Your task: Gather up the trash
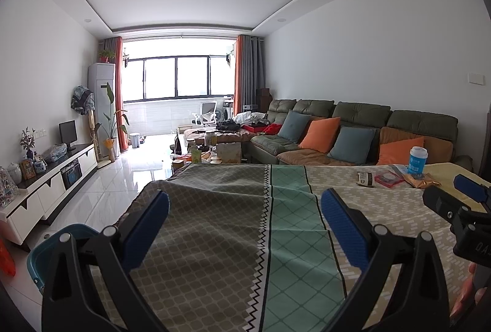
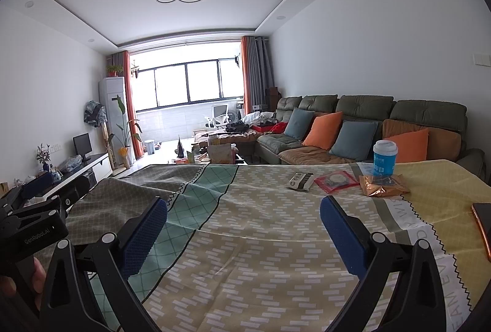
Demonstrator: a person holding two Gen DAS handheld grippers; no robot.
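Note:
Trash lies at the far right of the cloth-covered table (image 2: 245, 240): a white-and-blue paper cup (image 2: 384, 158) standing upright, a crumpled gold wrapper (image 2: 382, 186), a red flat packet (image 2: 336, 180) and a small white-and-black packet (image 2: 301, 181). The left wrist view shows the cup (image 1: 418, 159), gold wrapper (image 1: 422, 181), red packet (image 1: 389, 179) and small packet (image 1: 365, 179) too. My right gripper (image 2: 244, 209) is open over the cloth, short of the trash. My left gripper (image 1: 245, 200) is open and holds nothing, over the table's left half. A teal bin (image 1: 46, 252) sits below the table's left edge.
A dark phone with an orange edge (image 2: 483, 224) lies at the table's right edge. Behind the table stands a green sofa (image 2: 368, 117) with orange and blue cushions. A cluttered coffee table (image 1: 211, 148) is farther back, a TV cabinet (image 1: 55, 178) along the left wall.

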